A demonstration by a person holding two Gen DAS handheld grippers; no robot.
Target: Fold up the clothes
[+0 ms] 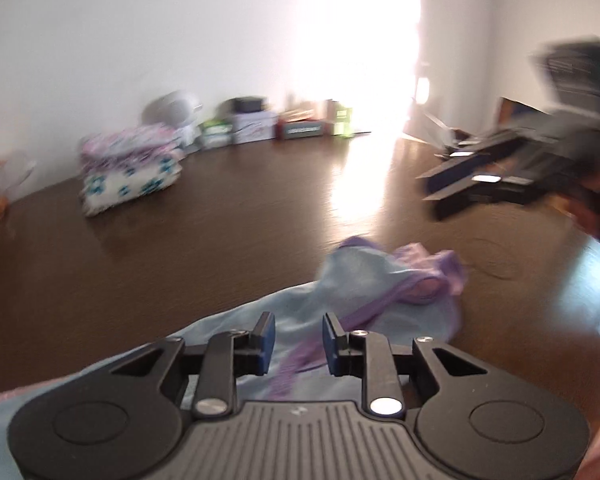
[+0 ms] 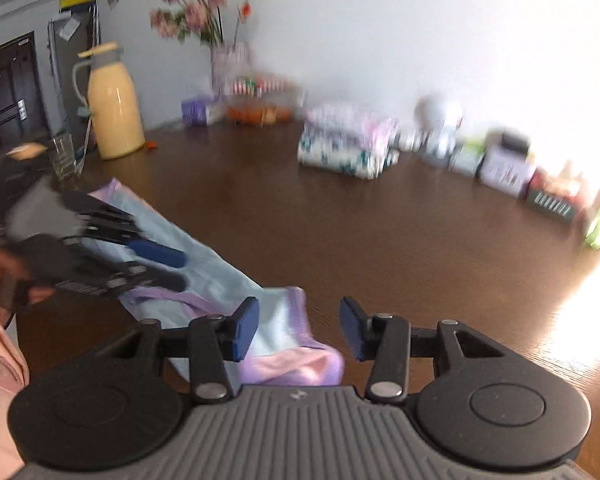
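- While lying crumpled on the dark wooden table [image 2: 380,240], the pale blue garment [image 2: 204,276] with purple trim is stretching as a long strip: in the right wrist view its long axis is running from the far left, near the drinking glass [image 2: 63,156], down to a bunched purple-and-pink end just beside the right gripper [image 2: 298,330].
- In the left wrist view the same cloth is spreading under the left gripper [image 1: 299,342], with its rumpled purple end pointing away toward the right; the near part is being hidden by the gripper body.
- Both grippers are hanging with fingers apart and nothing between them; whether the pads are touching the cloth cannot be told.
- Motion blur is smearing both views, so the garment's kind is hard to make out.
- Farther back, a folded stack of patterned clothes [image 2: 346,148] is sitting well apart, with a yellow jug [image 2: 114,114], flowers [image 2: 198,16] and blurred boxes [image 2: 504,164] along the wall.
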